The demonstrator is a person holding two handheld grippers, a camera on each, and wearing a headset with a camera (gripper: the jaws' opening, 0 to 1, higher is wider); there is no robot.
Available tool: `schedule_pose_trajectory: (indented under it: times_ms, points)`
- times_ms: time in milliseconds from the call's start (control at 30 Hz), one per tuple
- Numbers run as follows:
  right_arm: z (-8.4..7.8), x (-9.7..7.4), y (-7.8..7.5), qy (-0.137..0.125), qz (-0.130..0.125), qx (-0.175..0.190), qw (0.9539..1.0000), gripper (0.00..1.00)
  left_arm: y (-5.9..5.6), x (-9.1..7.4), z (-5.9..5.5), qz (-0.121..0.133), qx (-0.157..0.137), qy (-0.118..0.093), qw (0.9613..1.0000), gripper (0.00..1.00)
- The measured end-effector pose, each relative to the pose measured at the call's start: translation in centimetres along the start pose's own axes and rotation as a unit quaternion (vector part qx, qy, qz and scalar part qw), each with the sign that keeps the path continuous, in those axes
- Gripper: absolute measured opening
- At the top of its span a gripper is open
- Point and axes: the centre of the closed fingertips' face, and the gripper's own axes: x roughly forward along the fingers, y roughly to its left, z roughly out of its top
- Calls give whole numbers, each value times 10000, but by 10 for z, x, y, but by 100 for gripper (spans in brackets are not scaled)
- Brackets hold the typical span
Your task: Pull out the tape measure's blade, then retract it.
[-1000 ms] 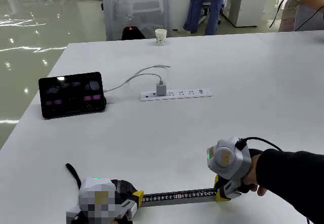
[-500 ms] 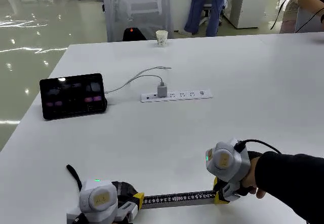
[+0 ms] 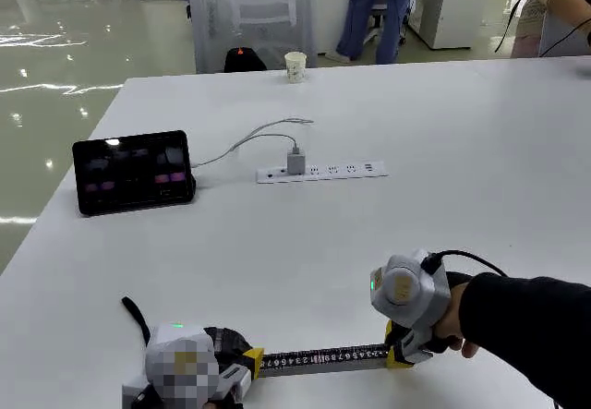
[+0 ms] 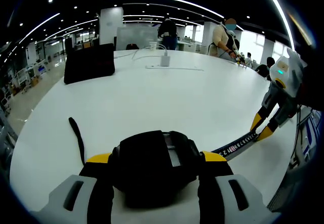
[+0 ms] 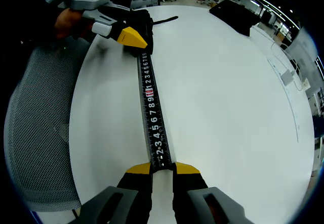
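The black tape measure case sits low on the white table, and my left gripper is shut on it, one yellow-tipped jaw on each side. Its black blade with white numerals runs out flat to the right. My right gripper is shut on the blade's end. The right gripper view looks along the blade to the case and the left gripper. In the left gripper view the blade leads to the right gripper.
The case's black wrist strap trails left on the table. A dark tablet stands at the left, a power strip with a plugged charger lies mid-table, and a paper cup stands at the far edge. A mesh chair and people are behind.
My right gripper has drifted slightly left toward the case, so the exposed blade is a little shorter. The left gripper and case stay put.
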Motion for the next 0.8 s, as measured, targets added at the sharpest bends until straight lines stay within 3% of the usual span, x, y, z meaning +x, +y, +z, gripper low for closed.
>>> schedule_pose_trajectory:
  times_ms: [800]
  points:
    - [9,2,0,-78,-10,77,9999,11,-1,0,0,6,-18,23,10000,63]
